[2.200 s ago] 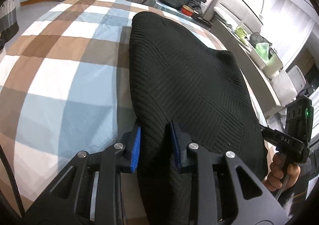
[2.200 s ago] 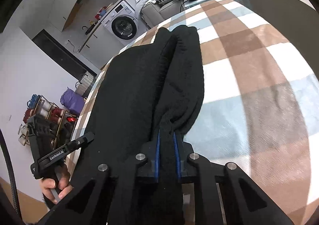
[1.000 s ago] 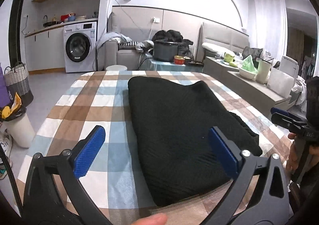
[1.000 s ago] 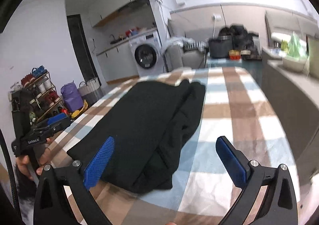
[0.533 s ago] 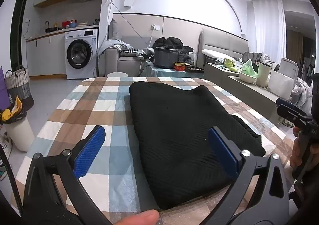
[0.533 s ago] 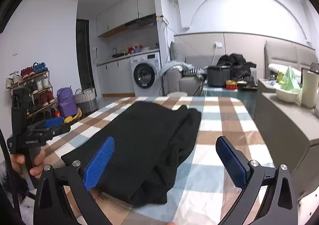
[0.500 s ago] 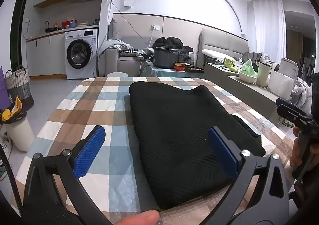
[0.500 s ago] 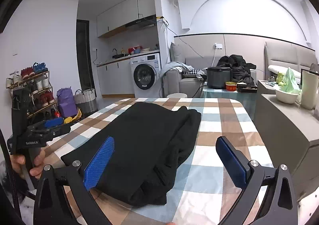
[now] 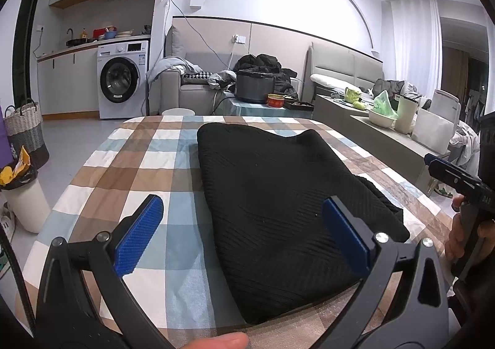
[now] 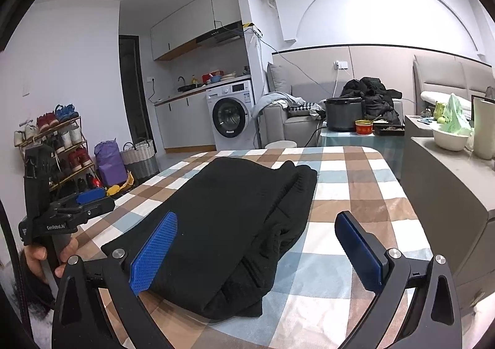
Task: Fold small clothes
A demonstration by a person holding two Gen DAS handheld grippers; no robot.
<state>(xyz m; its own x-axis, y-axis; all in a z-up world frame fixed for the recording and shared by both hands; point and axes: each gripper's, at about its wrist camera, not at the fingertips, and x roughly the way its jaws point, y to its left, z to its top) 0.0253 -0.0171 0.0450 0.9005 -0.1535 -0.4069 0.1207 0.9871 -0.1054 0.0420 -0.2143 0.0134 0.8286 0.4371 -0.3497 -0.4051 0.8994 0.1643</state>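
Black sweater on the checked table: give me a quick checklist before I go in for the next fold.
1. Left gripper open and holding nothing: ok.
2. Right gripper open and holding nothing: ok.
3. Black sweater lying wholly on the checked tablecloth, nothing hanging over the near edge: ok.
4. Fold tidy: not ok. In the right wrist view, layers bunch unevenly along the sweater's right edge.
5. Tablecloth around the sweater free of other objects: ok in the parts both views show.
6. Hidden layers underneath lying flat: cannot tell.
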